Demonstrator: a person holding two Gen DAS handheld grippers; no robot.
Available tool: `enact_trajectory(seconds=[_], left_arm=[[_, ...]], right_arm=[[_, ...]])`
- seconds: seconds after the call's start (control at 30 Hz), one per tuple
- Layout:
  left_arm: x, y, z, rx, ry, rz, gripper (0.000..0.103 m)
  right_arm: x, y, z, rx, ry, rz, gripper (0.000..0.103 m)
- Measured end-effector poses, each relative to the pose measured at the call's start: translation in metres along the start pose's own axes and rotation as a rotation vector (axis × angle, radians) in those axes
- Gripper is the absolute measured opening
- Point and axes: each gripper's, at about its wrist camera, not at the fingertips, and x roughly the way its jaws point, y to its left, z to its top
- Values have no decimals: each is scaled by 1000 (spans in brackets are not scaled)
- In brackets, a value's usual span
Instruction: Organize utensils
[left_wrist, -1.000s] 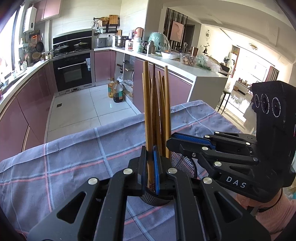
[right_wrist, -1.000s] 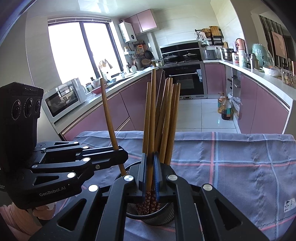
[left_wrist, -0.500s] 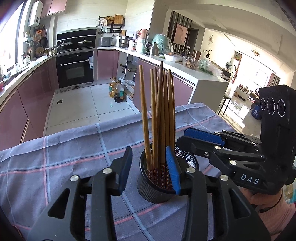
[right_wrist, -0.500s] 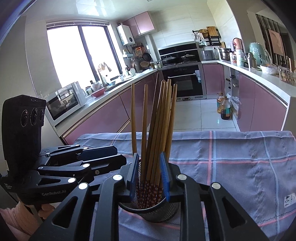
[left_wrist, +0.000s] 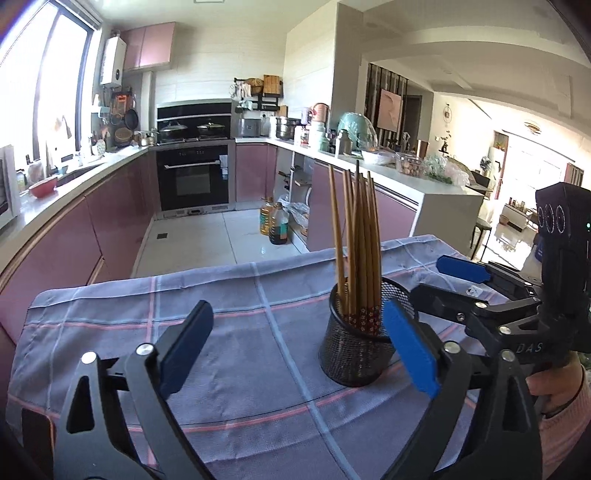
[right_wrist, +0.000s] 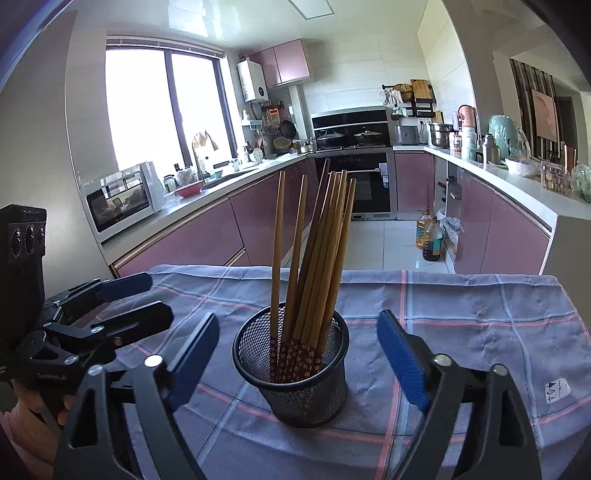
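both my grippers, left (left_wrist: 295, 350) and right (right_wrist: 299, 352), sit spread wide and empty, chopsticks (right_wrist: 314, 266) standing tips-down in the mesh holder (right_wrist: 295, 369) at 12 o'clock between my right jaws on the plaid cloth (right_wrist: 480, 314), so nothing tips it.

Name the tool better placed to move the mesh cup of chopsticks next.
Right, probably. The right tool is open with the mesh cup centred between its fingers; the left tool, also open, has the cup off toward one finger.

Tan chopsticks (right_wrist: 317, 258), black mesh holder (right_wrist: 295, 373), purple plaid cloth (right_wrist: 461, 314), blue-padded tools.
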Motion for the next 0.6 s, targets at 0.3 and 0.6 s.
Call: enact_trajectory(seconds=[0.3, 0.6], left_arm=[[-41, 21, -21, -77, -93, 167, 97], [-66, 15, -34, -86, -162, 243, 97]], right_arm=[[-11, 21, -23, -44, -73, -83, 96], [-27, 37, -29, -68, -169, -146, 96]])
